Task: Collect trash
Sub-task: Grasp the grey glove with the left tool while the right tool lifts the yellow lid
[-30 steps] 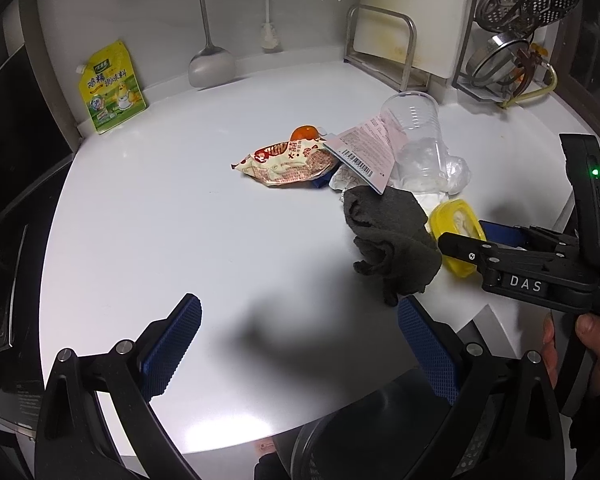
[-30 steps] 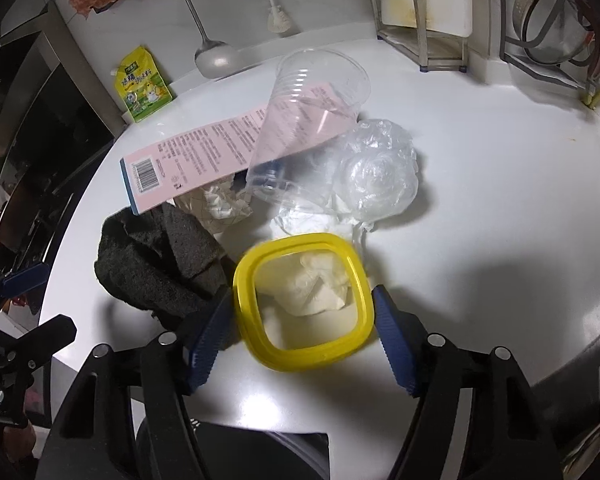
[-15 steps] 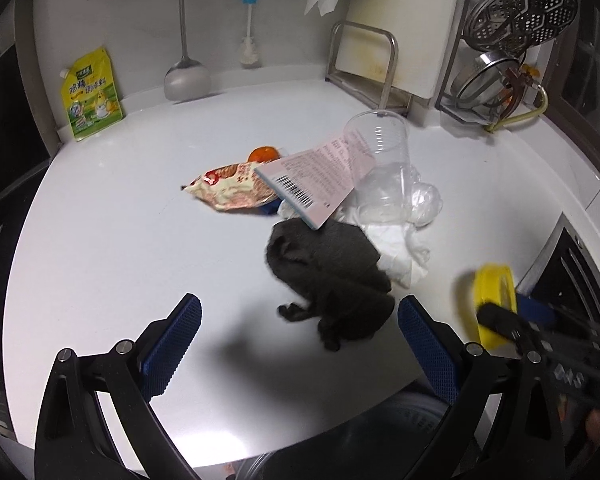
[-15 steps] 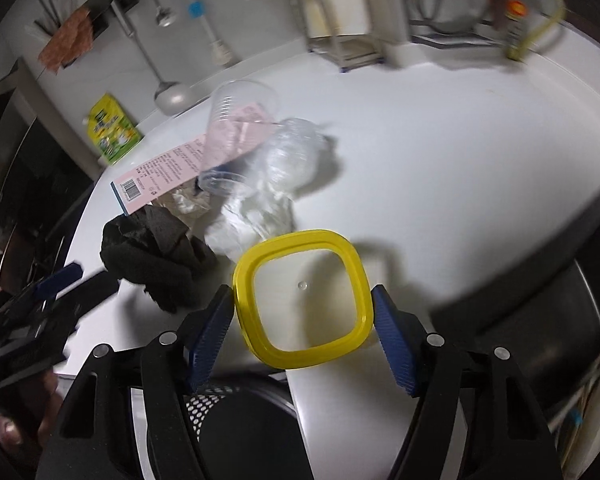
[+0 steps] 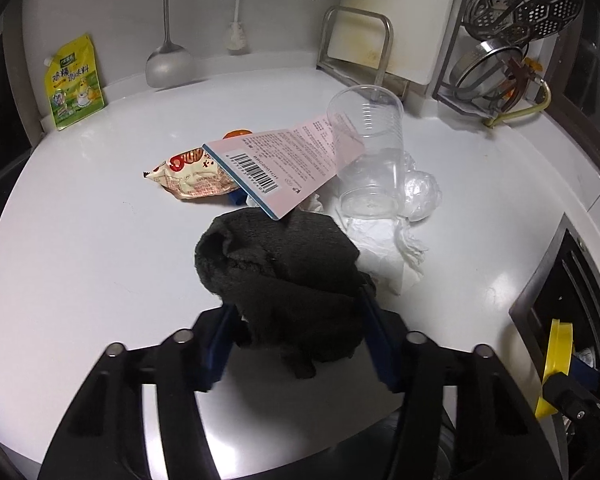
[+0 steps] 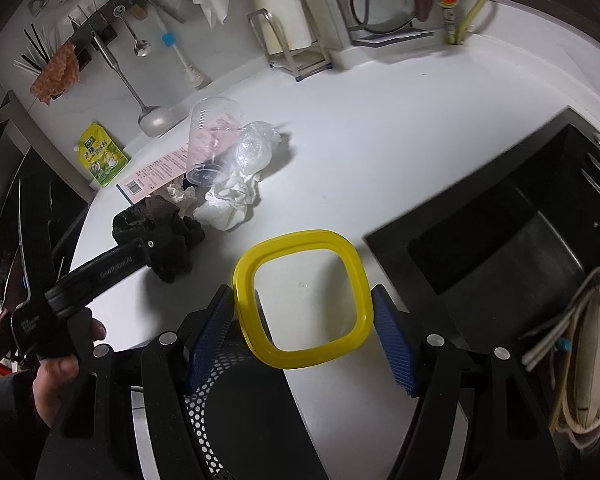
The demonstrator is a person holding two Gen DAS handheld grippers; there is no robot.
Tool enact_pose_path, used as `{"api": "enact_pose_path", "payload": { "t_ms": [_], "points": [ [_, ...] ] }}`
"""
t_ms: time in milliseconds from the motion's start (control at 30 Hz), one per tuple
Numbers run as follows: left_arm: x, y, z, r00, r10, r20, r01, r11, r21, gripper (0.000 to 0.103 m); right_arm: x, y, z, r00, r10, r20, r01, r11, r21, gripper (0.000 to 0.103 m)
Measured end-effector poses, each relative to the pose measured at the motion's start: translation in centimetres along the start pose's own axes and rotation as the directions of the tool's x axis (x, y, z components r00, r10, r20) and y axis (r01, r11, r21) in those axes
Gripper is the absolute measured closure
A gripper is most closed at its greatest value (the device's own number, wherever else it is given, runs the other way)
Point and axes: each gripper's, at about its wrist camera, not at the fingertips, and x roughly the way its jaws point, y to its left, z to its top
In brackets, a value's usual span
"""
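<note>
A dark crumpled cloth point(image 5: 284, 280) lies on the white counter point(image 5: 80, 260) in front of a trash pile. The pile holds a snack wrapper point(image 5: 192, 176), a pink barcoded card point(image 5: 284, 160), a clear plastic cup point(image 5: 368, 152), crumpled tissue point(image 5: 380, 248) and clear plastic wrap point(image 5: 420, 192). My left gripper point(image 5: 296, 340) straddles the cloth's near end, its jaws closing, and both blue pads touch the fabric. My right gripper point(image 6: 304, 320) is shut on a yellow-rimmed clear lid point(image 6: 300, 240), held near the counter's front edge beside the sink. The left wrist view shows that lid point(image 5: 556, 360) edge-on at the far right.
A black sink point(image 6: 520, 240) lies to the right. A black mesh bin point(image 6: 228, 400) sits below the counter edge under my right gripper. At the back are a green-yellow pouch point(image 5: 74, 80), a hanging ladle point(image 5: 166, 64), a cutting-board rack point(image 5: 356, 40) and a dish rack point(image 5: 512, 40).
My left gripper has moved forward onto the dark cloth and its wide jaws have come in against it. My right gripper has carried the yellow lid off the tissue, right towards the sink.
</note>
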Motion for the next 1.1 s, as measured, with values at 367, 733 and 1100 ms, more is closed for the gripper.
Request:
{"api": "enact_pose_path", "payload": {
  "t_ms": [367,733,1100],
  "points": [
    [-3.3,1.4,-0.7,1.0,-0.004,-0.006,0.005,1.0,0.022,0.088,-2.4,0.8,-1.5,1.0,0.007,0.017,-0.007,1.0,0.009,0.036],
    [-9.4,3.3,-2.3,1.0,0.008,-0.003,-0.008,0.998,0.068,0.089,-4.4,3.5,-2.9,0.999,0.033,-0.001,-0.033,0.999,-0.042,0.036],
    [-13.6,2.7,-5.2,1.0,-0.014,-0.003,0.014,0.995,0.101,0.089,-6.1,5.6,-5.3,0.997,0.067,-0.034,-0.07,0.994,-0.082,0.036]
  ]
}}
